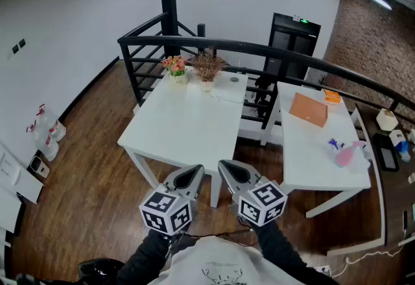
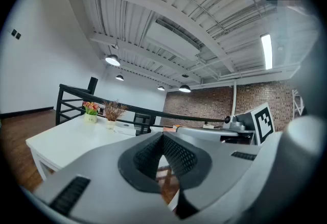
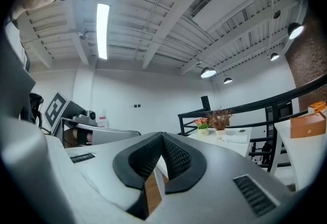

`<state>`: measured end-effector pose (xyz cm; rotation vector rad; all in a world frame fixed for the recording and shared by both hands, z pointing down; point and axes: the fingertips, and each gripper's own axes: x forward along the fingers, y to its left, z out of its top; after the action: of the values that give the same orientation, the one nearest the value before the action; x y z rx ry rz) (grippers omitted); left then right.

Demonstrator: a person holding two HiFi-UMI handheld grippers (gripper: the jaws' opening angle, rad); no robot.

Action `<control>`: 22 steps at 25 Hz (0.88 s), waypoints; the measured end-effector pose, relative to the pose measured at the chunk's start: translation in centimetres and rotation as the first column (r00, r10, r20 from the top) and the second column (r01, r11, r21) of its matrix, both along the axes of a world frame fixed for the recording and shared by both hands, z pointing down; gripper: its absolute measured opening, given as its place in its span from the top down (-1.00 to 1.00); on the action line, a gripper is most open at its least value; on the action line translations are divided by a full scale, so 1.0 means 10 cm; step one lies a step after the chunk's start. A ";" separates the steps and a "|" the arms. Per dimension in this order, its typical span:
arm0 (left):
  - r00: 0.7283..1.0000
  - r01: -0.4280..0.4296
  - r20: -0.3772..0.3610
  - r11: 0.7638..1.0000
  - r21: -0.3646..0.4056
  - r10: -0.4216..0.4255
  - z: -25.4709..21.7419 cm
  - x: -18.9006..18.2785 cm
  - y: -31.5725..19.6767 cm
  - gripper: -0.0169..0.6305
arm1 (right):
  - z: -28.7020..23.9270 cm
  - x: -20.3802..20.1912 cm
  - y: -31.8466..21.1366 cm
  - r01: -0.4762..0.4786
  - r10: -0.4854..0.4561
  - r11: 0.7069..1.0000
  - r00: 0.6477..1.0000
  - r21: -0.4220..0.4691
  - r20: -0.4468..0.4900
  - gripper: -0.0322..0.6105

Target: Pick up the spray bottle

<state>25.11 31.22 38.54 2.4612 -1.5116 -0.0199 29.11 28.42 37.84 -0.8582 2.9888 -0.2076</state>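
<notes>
Nearest to the body, the left tongs (image 1: pixel 194 172) and the right tongs (image 1: pixel 224 167) sit side by side, each with its jaws pressed together and nothing between them.

The spray bottle (image 1: pixel 345 154) is on the right-hand white table (image 1: pixel 305 147), ahead of the tongs and well off to the right of the right tongs. Its pink body looks tipped over rather than upright, though this is not certain. Its long axis runs slantwise, with the blue spray head pointing back towards the tongs' left.

An orange box (image 1: pixel 308 110) rests farther along that table, beyond the bottle.

Straight ahead of both tongs is a second white table (image 1: pixel 188 121). At its far edge a small pot holds pink and orange flowers (image 1: pixel 175 68), and just to their right another pot holds a dried brown plant (image 1: pixel 207 69).
</notes>
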 end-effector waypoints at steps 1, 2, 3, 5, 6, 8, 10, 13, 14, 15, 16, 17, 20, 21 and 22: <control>1.000 0.000 0.004 1.000 -0.001 0.000 0.01 0.00 -0.02 0.97 | 0.01 0.00 -0.03 0.002 -0.002 1.000 1.000 0.000 -0.001 0.95; 1.000 0.000 0.007 1.000 -0.002 0.000 0.02 0.00 -0.05 0.97 | 0.02 0.01 -0.06 0.003 -0.003 1.000 1.000 0.000 -0.001 0.95; 1.000 0.000 0.011 1.000 -0.001 0.000 0.03 -0.01 -0.08 0.97 | 0.02 0.01 -0.10 0.004 -0.004 1.000 1.000 -0.001 -0.002 0.95; 1.000 0.003 0.016 1.000 0.005 -0.003 0.02 -0.05 -0.17 0.97 | 0.04 -0.02 -0.19 0.006 -0.006 1.000 1.000 -0.001 -0.005 0.95; 1.000 0.006 0.017 1.000 0.010 -0.006 0.01 -0.09 -0.23 0.97 | 0.06 -0.05 -0.25 0.009 -0.009 1.000 1.000 -0.002 -0.008 0.95; 1.000 0.009 0.015 1.000 0.016 -0.009 0.00 -0.20 -0.37 0.97 | 0.08 -0.15 -0.38 0.013 -0.013 1.000 1.000 -0.008 -0.009 0.95; 1.000 0.003 0.013 1.000 0.015 -0.003 0.03 -0.32 -0.55 0.97 | 0.13 -0.27 -0.56 0.007 -0.007 1.000 1.000 -0.017 -0.006 0.95; 1.000 -0.014 0.013 1.000 0.018 0.014 0.10 -0.66 -0.97 0.97 | 0.18 -0.61 -0.98 -0.015 0.015 1.000 1.000 -0.015 0.001 0.95; 1.000 -0.021 0.014 1.000 0.017 0.021 0.11 -0.83 -1.16 0.97 | 0.18 -0.77 -1.16 -0.022 0.022 1.000 1.000 -0.015 0.003 0.95; 0.999 -0.029 0.014 0.999 0.014 0.028 0.11 -1.00 -1.36 0.97 | 0.18 -0.94 -1.34 -0.031 0.031 0.999 1.000 -0.017 0.005 0.95; 0.999 -0.038 0.013 0.999 0.010 0.038 0.10 -1.19 -1.56 0.97 | 0.17 -1.11 -1.52 -0.043 0.043 0.999 0.999 -0.019 0.005 0.95; 0.999 -0.049 0.012 0.999 0.009 0.048 0.09 -1.38 -1.76 0.97 | 0.16 -1.28 -1.70 -0.059 0.060 0.998 0.998 -0.019 0.002 0.95; 0.997 -0.083 0.010 0.996 0.016 0.083 0.02 -1.94 -2.31 0.97 | 0.09 -1.81 -2.25 -0.114 0.114 0.993 0.994 -0.013 -0.005 0.95; 0.995 -0.097 0.010 0.995 0.017 0.097 0.00 -2.11 -2.49 0.97 | 0.06 -1.98 -2.43 -0.130 0.130 0.991 0.992 -0.014 -0.004 0.95; 0.994 -0.112 0.012 0.994 0.016 0.112 -0.01 -2.27 -2.66 0.97 | 0.05 -2.15 -2.60 -0.144 0.144 0.989 0.990 -0.017 -0.003 0.95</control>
<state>2.37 4.63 38.45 2.5594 -1.3800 0.0014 7.64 2.39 38.32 -1.0713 2.9143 -0.2283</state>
